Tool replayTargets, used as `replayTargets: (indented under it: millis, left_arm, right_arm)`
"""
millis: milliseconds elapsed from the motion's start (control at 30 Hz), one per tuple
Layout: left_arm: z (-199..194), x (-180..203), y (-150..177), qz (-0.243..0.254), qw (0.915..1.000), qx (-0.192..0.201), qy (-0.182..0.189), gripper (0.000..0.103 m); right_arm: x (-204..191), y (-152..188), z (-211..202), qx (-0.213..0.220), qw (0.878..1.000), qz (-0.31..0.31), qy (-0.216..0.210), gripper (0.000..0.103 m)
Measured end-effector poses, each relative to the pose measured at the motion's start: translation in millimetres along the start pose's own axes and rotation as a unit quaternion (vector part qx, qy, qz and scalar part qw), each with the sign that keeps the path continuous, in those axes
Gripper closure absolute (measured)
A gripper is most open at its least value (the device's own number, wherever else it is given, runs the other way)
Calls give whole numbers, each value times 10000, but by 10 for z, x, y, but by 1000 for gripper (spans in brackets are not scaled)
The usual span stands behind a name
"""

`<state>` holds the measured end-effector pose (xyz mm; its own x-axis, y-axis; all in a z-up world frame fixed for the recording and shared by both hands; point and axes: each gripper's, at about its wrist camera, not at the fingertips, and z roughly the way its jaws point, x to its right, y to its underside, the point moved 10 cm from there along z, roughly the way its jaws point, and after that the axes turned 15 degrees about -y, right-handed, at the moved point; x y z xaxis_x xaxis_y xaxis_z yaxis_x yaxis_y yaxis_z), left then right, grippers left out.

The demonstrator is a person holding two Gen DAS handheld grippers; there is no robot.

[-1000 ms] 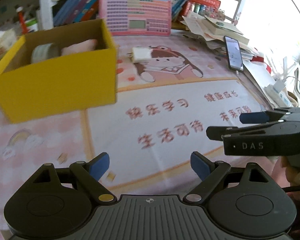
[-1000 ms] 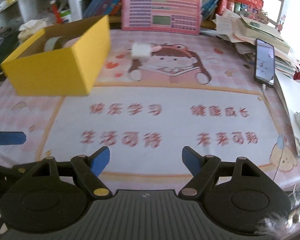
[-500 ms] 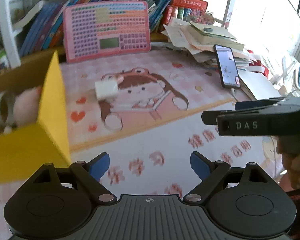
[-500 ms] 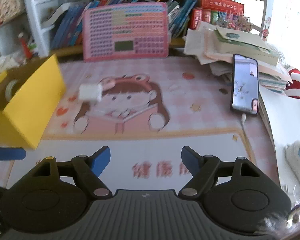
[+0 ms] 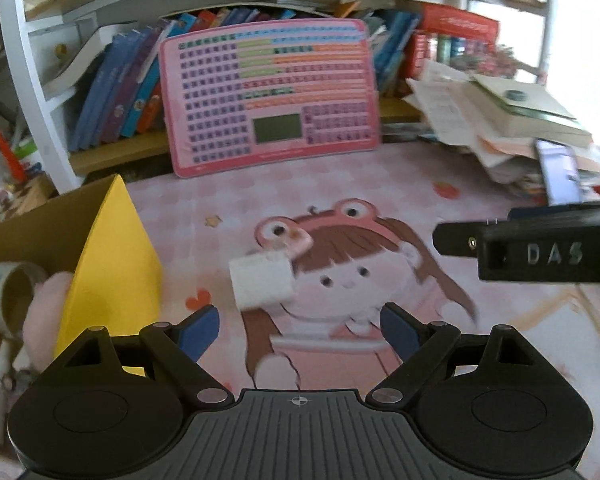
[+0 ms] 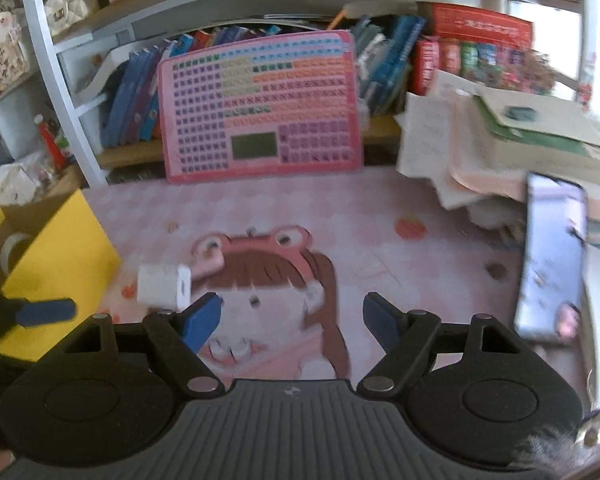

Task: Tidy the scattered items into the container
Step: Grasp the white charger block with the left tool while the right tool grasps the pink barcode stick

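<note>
1. Both grippers have advanced across the table; the white charger [image 5: 261, 281] now sits just beyond the left gripper [image 5: 299, 327].
2. Left and right gripper [image 6: 292, 319] jaws stand spread, empty.
3. The yellow box [image 5: 112, 276] stands left of the charger, holding a tape roll [image 5: 8, 296].

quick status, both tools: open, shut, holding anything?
Left tool: open, nothing between its fingers.
Right tool: open, nothing held.
</note>
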<state>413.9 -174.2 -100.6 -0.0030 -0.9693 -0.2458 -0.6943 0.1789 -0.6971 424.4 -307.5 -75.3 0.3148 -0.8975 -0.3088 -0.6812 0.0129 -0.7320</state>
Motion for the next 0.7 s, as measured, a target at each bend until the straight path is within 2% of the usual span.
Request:
replayTargets:
  millis: [167, 433, 533, 633, 667, 700]
  left_arm:
    - [385, 8, -74, -63, 9998, -78, -187, 14]
    - [768, -36, -120, -146, 9985, -269, -451, 16]
    - [859, -47, -130, -58, 9980, -243, -574, 24]
    - [901, -85, -136, -88, 9976, -253, -642, 40]
    - [895, -82, -126, -261, 9975, -389, -528, 41]
    - [881, -95, -134, -305, 9978, -386, -446, 49]
  right_arm:
    - [-1, -207, 343, 72, 9998, -23, -175, 26]
    - [-24, -196, 707, -287, 9988, -28, -405, 26]
    - [-50, -199, 830, -411, 9981, -75, -462, 25]
    - [-84, -224, 948, -502, 9974, -117, -506, 26]
    - [-100, -228, 979, -516, 9972, -136, -522, 26]
    - [-119, -232, 1007, -524, 9970, -159, -548, 25]
